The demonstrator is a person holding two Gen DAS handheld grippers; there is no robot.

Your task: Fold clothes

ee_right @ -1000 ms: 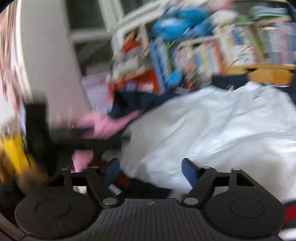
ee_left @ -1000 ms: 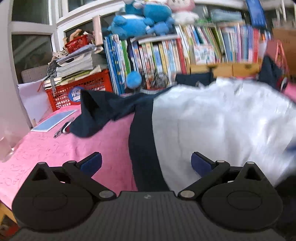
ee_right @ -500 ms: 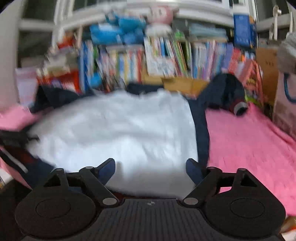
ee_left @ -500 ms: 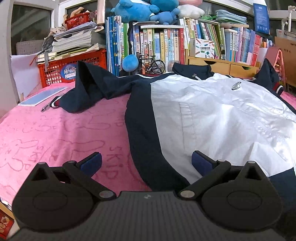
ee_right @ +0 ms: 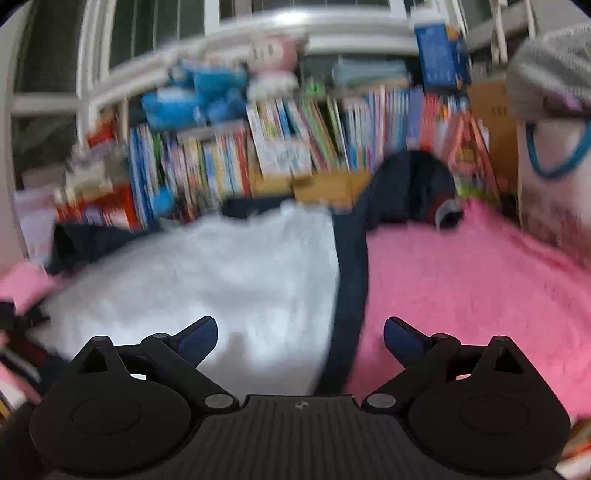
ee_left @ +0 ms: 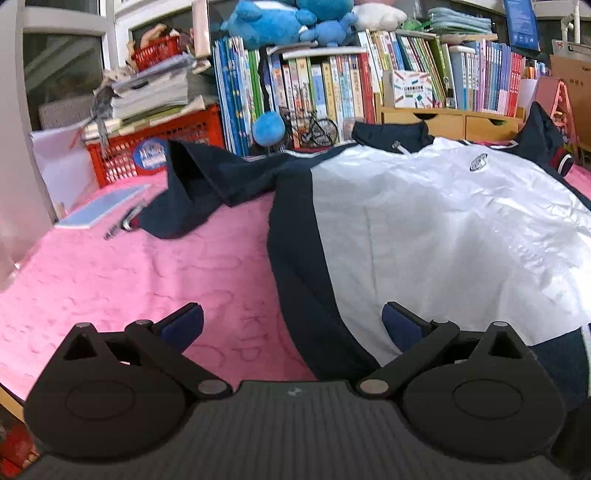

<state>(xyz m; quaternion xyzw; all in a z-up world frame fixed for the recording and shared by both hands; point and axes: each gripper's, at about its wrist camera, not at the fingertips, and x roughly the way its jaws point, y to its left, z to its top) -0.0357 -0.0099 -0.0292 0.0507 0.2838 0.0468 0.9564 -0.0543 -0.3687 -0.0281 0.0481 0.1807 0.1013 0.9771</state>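
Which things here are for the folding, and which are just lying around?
For the folding:
- jacket, white and navy, spread flat
- left gripper, open
- right gripper, jaws opening, nothing pinched
- pink blanket under the jacket

Just lying around:
- books
- blue plush toys
- red crate
- blue notebook
- toy bicycle

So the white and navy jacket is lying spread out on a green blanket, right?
Not quite. The white and navy jacket is lying spread out, but the fuzzy blanket under it is pink, not green. The left wrist view shows it clearly.
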